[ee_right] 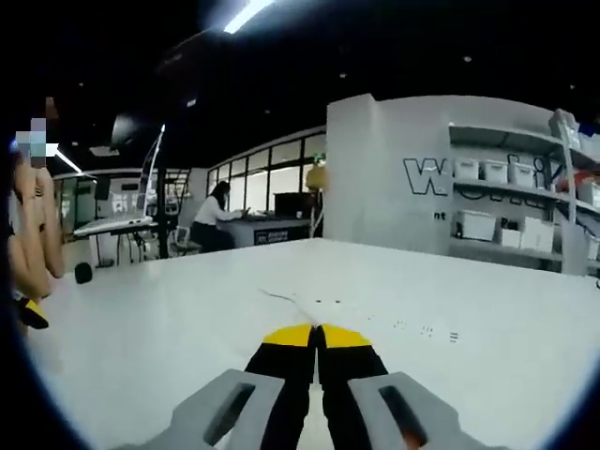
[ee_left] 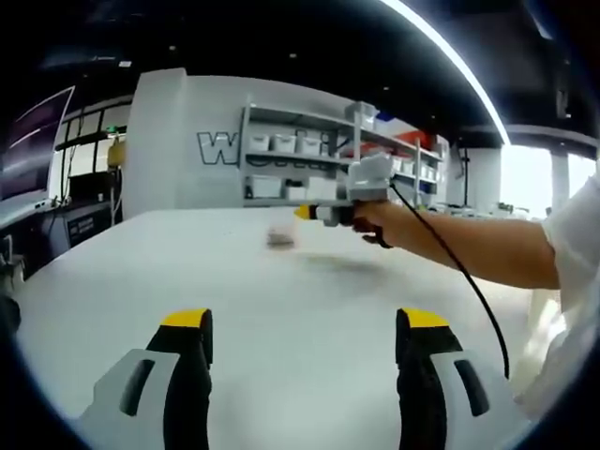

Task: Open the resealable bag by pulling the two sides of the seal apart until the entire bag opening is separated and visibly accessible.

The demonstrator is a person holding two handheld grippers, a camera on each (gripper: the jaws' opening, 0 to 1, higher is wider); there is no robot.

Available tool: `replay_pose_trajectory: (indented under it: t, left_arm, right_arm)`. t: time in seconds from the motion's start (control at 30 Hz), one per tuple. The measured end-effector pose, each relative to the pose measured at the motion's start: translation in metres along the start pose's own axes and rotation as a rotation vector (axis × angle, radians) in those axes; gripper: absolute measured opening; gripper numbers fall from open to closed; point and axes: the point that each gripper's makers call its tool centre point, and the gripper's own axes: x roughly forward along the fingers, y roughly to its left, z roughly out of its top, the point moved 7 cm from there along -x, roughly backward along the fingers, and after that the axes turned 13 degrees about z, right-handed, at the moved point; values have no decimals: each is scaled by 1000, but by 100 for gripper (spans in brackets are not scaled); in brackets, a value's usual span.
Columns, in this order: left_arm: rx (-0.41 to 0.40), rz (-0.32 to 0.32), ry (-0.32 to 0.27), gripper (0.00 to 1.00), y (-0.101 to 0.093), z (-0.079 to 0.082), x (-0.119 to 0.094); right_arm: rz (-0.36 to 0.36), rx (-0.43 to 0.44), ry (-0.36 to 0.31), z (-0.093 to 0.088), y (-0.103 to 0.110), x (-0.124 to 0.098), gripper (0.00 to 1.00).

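Both views skim low over the white table [ee_left: 281, 309], facing the shelving [ee_right: 506, 202].

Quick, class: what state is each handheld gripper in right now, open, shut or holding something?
Left gripper: open, yellow-tipped black jaws wide apart, holding nothing.
Right gripper: shut, jaws together, nothing visible between them.

The left hand-held gripper [ee_left: 305, 352] is showing black jaws with yellow tips and grey housings; the right hand-held gripper [ee_right: 317, 339] is wearing the same colours. The worktop [ee_left: 281, 309] is looking plain white.
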Motion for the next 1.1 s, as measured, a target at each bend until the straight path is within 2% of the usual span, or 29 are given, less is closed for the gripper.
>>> replay_pose_trajectory:
  t: [0.43,0.7,1.03,1.1]
  left_arm:
    - [1,-7,-3,80,-6,3,3]
    - [3,-17,-8,80,-10,5,4]
    - [4,-21,-8,79,-11,4,3]
    - [3,-22,-8,79,-12,4,3]
  right_arm:
    - [35,64,-89,15,4,-14,0]
    - [73,82,-116,18,17,-24,0]
    - [88,94,-137,17,53,-45,0]
    - [92,98,-139,18,48,-43,0]
